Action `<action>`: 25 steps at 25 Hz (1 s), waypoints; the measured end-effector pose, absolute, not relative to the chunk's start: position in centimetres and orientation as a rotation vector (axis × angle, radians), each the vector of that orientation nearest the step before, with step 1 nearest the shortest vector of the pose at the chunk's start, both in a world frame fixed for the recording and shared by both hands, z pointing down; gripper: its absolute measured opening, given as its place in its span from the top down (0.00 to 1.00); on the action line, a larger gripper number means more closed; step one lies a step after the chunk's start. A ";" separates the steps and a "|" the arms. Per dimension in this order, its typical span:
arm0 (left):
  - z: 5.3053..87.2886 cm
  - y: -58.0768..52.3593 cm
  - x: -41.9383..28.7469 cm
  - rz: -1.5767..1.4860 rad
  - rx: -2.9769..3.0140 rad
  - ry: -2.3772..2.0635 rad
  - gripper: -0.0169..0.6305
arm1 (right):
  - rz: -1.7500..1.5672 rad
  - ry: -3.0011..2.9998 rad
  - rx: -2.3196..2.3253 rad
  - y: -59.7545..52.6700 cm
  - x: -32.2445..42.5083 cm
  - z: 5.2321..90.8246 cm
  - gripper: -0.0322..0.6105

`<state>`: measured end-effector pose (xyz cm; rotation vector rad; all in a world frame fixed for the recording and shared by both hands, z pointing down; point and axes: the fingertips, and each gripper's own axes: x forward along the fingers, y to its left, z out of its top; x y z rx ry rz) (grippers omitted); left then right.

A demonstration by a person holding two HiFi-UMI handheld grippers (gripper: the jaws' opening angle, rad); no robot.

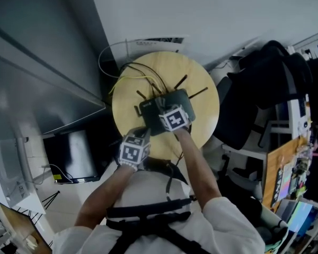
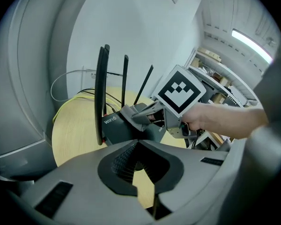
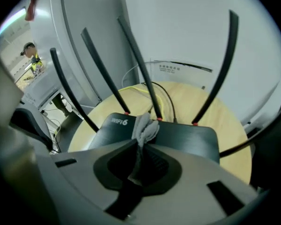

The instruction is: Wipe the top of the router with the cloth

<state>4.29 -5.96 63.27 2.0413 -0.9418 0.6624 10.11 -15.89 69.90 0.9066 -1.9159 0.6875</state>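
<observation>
One gripper view shows right gripper point(image 3: 139, 142) clamping cloth point(image 3: 146, 128) on router point(image 3: 187, 137); left gripper point(image 2: 138, 141) closed.

- A round table point(image 1: 204, 97) with a light wooden top stands close to a plain white wall point(image 1: 217, 9).
- A small white plate point(image 1: 160, 40) is fixed on this wall, just behind the table.
- On the left there is a large grey cabinet point(image 1: 37, 52) with smooth panels.
- A black office chair point(image 1: 265, 83) stands just beside the table, on the right.
- Further right, shelves point(image 1: 294, 179) hold colourful boxes and papers.
- The floor point(image 1: 69, 202) is pale.
- A long ceiling lamp point(image 2: 250, 43) is lit.
</observation>
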 end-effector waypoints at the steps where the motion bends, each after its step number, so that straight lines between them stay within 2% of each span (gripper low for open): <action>1: 63.2 -6.1 4.7 0.661 2.046 -0.937 0.99 | 0.683 -1.906 0.921 -16.1 11.1 69.9 0.89; 9: 63.3 -6.8 7.5 0.668 2.068 -0.893 0.99 | 0.647 -1.823 1.026 -17.7 18.5 70.1 0.89; 16: 63.7 -7.0 8.7 0.703 2.069 -0.874 0.99 | 0.438 -1.706 0.989 -17.8 23.6 70.0 0.89; 25: 64.5 -6.9 8.5 0.735 2.051 -0.881 0.99 | 0.550 -1.752 1.021 -15.4 24.1 69.9 0.89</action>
